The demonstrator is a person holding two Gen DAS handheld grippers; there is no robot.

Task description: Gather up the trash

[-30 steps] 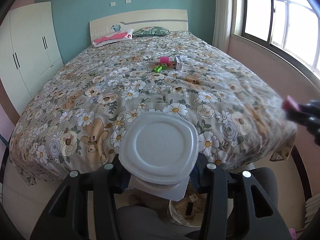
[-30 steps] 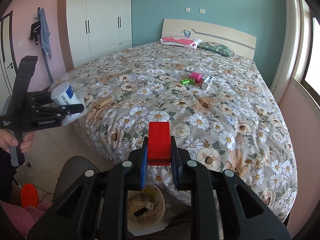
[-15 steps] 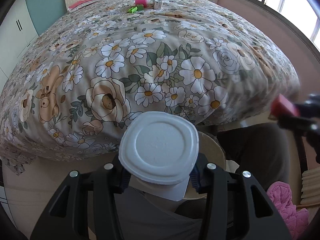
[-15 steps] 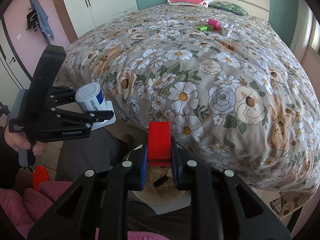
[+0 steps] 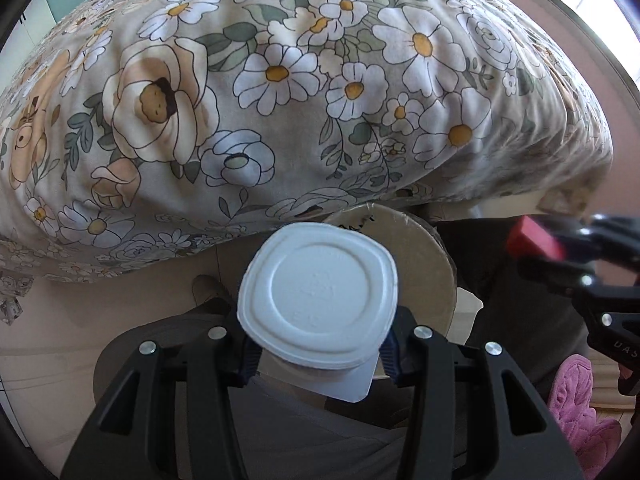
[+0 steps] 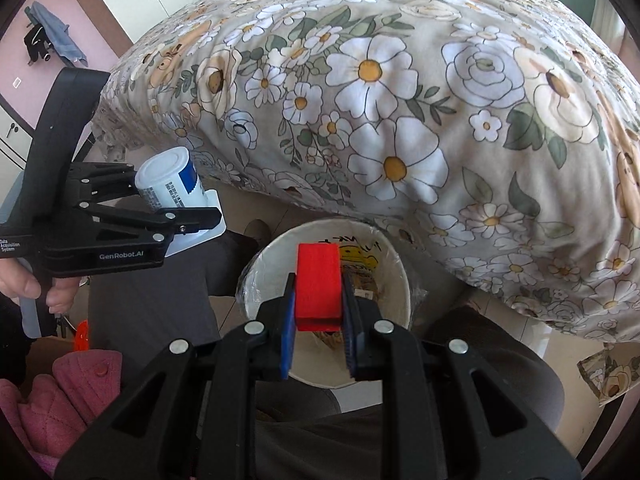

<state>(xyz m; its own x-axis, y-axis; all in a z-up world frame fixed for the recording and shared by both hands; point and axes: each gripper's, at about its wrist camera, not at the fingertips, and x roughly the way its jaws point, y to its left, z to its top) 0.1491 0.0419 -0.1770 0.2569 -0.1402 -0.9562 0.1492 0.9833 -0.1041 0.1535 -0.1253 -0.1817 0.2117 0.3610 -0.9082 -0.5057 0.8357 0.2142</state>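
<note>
- Right gripper (image 6: 318,300) clenched on a red block (image 6: 319,286), poised directly over the mouth of the paper bin (image 6: 394,276) on the floor at the foot of the bed (image 6: 400,100).
- Left gripper (image 5: 316,350) grasping a white yogurt cup (image 5: 318,296) by its sides, bottom toward the camera; in the right wrist view it sits at 10 o'clock from the bin, beside the rim, not over it.
- Judgement: the drop is the step in hand. Release the block only while centred over the opening.
- Bring the cup toward 4 o'clock until it clears the rim, then open.
- Risk: the cup's wide foil flap could catch the rim.
- More items remain on the bed at 12 o'clock.
</note>
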